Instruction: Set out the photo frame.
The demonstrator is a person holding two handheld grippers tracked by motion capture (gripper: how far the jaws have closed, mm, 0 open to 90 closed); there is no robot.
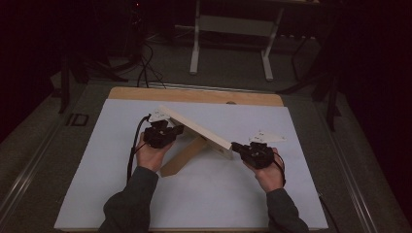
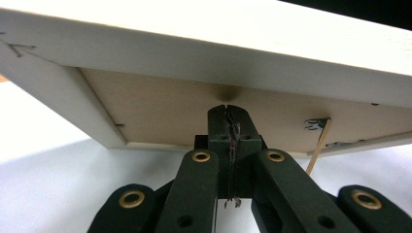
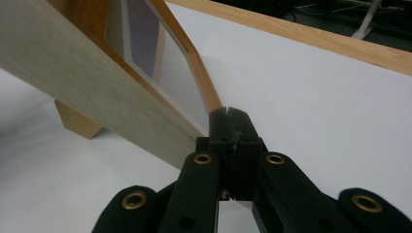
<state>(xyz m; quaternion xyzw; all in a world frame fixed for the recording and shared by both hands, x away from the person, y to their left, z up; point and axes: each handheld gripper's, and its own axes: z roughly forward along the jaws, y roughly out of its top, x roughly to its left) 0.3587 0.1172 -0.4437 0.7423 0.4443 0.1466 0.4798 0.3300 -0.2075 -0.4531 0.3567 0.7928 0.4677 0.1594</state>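
Your sleeves fill the lower frame; both claws, left claw (image 1: 176,130) and right claw (image 1: 235,145), are closed, propping the picture frame (image 1: 194,131) tilted mid-surface (image 1: 291,194). Laying it down or standing it seems left.

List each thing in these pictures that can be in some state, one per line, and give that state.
Picture frame: tilted up on edge, its stand folded out and resting on the table.
Left hand-held gripper: shut, tips at the frame's back panel.
Right hand-held gripper: shut, tips at the frame's corner.
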